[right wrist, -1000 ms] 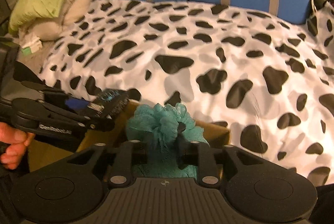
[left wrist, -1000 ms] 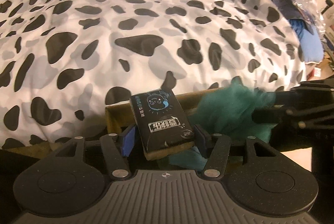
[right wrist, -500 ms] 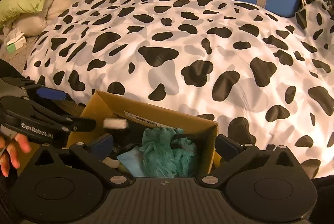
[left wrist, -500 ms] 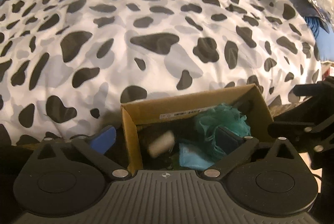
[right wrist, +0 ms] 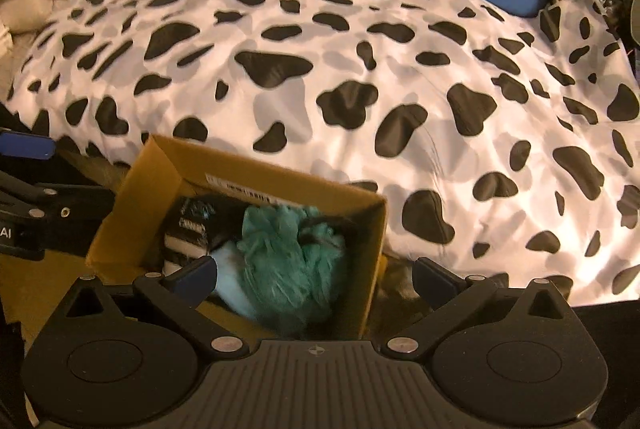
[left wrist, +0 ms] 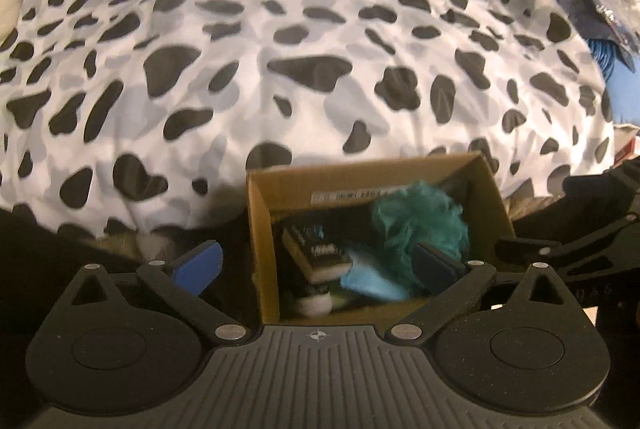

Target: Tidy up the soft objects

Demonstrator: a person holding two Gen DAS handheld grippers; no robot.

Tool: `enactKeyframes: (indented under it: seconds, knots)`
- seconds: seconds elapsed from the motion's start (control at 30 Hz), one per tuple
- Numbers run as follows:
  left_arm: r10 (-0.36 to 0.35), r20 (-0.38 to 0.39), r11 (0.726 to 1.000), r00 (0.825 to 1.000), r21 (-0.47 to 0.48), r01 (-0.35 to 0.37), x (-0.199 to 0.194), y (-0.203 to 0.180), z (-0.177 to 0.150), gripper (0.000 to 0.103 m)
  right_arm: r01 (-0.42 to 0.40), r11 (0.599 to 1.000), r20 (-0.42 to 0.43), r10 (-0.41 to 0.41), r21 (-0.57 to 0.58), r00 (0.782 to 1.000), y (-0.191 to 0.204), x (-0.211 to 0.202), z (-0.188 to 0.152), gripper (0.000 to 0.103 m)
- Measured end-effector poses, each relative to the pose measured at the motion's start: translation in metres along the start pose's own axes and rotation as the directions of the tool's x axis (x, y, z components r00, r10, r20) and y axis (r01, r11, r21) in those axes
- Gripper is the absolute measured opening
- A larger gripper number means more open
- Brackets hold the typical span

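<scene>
A: Since both sets of fingers stand wide apart and hold nothing, where do the soft things sit?

B: Inside the cardboard box (right wrist: 362,225) at the bed's edge. The teal bath pouf (right wrist: 288,253) fills its right side; the wrapped sponge (left wrist: 316,255) leans at its left. The left gripper (left wrist: 318,265) and right gripper (right wrist: 314,279) hover over it.

A: How would they handle?

B: Light and squashy, I judge. Pinch the pouf through its bunched middle, the sponge across its 2 flat faces.

A: Anything unclear?

B: The pale blue item (left wrist: 370,279) beneath is blurred, and the box floor is hidden.

Sponge (left wrist: 316,253) left of pouf (left wrist: 420,225) in box (left wrist: 260,229)
</scene>
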State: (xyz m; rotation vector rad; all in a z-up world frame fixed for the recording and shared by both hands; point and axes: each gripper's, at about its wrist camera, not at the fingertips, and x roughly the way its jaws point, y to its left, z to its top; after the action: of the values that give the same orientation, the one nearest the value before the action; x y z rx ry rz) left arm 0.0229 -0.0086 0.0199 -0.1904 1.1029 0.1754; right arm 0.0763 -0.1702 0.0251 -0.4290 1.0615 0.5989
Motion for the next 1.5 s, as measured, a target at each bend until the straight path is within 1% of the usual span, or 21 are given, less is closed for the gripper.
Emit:
enactKeyframes:
  seconds: [0.13, 0.33, 0.53, 0.73, 1.0, 1.5]
  knots:
    - [0.012, -0.039, 1.0, 0.999, -0.005, -0.013, 0.004, 0.002, -0.006, 0.103, 0.025, 1.0, -0.041, -0.026, -0.017, 0.999, 0.005, 0.001, -0.005, 0.103]
    - [0.084, -0.116, 0.995, 0.99, 0.054, -0.079, 0.019, -0.005, -0.015, 0.103, 0.032, 0.999, -0.115, -0.034, -0.016, 0.993, 0.009, 0.007, -0.015, 0.103]
    - [0.087, -0.16, 0.994, 0.983, 0.073, -0.076, 0.031, -0.005, -0.018, 0.103, 0.036, 0.999, -0.164, -0.037, -0.006, 0.986, 0.007, 0.017, -0.019, 0.103]
    - [0.121, -0.174, 0.989, 0.977, 0.108, -0.103, 0.036, -0.011, -0.019, 0.103, 0.048, 0.999, -0.187, -0.048, -0.007, 0.981, 0.007, 0.023, -0.02, 0.103]
    - [0.134, -0.187, 0.987, 0.973, 0.112, -0.115, 0.039, -0.01, -0.02, 0.103, 0.057, 0.998, -0.2, -0.059, -0.015, 0.978, 0.007, 0.026, -0.021, 0.103]
    - [0.122, -0.191, 0.99, 0.974, 0.094, -0.106, 0.04, -0.007, -0.02, 0.103, 0.056, 0.998, -0.208, -0.06, -0.027, 0.976, 0.009, 0.028, -0.021, 0.103]
